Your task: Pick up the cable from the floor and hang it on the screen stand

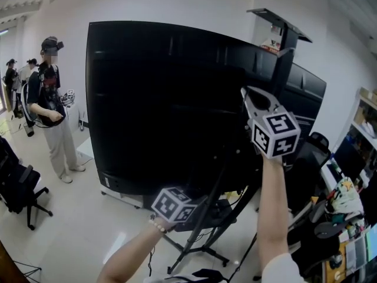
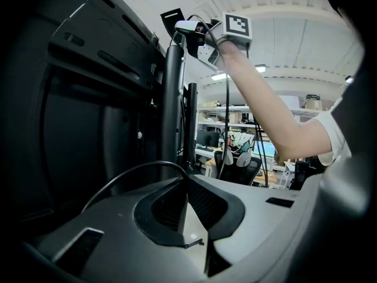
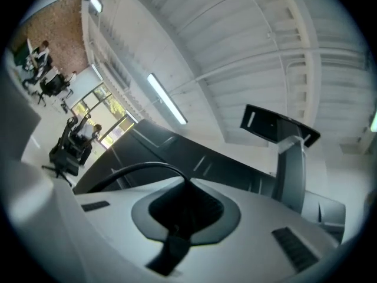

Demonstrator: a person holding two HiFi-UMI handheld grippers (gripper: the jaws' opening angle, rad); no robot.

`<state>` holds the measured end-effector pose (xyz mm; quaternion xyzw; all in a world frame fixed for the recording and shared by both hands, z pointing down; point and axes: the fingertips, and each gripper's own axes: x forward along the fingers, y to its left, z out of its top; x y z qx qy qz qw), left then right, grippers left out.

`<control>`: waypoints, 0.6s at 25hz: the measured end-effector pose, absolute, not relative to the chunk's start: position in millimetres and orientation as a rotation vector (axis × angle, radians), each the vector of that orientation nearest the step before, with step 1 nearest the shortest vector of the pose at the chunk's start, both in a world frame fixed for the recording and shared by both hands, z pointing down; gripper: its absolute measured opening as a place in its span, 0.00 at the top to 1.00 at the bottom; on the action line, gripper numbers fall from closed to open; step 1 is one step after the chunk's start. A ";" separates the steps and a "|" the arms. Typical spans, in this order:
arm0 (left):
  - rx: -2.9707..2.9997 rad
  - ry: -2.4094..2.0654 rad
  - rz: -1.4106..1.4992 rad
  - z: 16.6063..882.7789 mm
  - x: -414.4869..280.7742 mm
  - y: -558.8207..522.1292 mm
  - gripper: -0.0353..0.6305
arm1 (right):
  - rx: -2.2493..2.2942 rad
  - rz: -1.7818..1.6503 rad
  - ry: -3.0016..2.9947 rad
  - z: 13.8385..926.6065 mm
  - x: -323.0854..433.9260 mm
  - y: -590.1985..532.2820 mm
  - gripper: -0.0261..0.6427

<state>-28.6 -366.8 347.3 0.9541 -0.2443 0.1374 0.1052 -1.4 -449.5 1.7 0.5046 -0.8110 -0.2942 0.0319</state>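
Observation:
The big black screen stands on a black stand whose post carries a small top plate. My right gripper is raised behind the screen's right edge near the post, shut on the thin black cable, which arcs out of its tips. From there the cable hangs down beside the post. My left gripper is lower, near the stand's legs, and is shut on another stretch of the cable that loops off to the left.
A person stands on the pale floor at the left, with others farther back. A black office chair is at the near left. Cluttered desks and shelves and another chair crowd the right side.

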 end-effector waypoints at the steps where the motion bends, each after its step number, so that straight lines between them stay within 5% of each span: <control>1: 2.806 -0.720 0.404 349.4 -29.2 -368.8 0.92 | 1.515 -0.946 -2.448 8.4 -12.6 -447.3 0.93; 15: 2.754 -0.617 0.444 391.8 -13.5 -354.1 0.92 | 1.269 -1.090 -2.190 84.5 -57.1 -425.2 0.92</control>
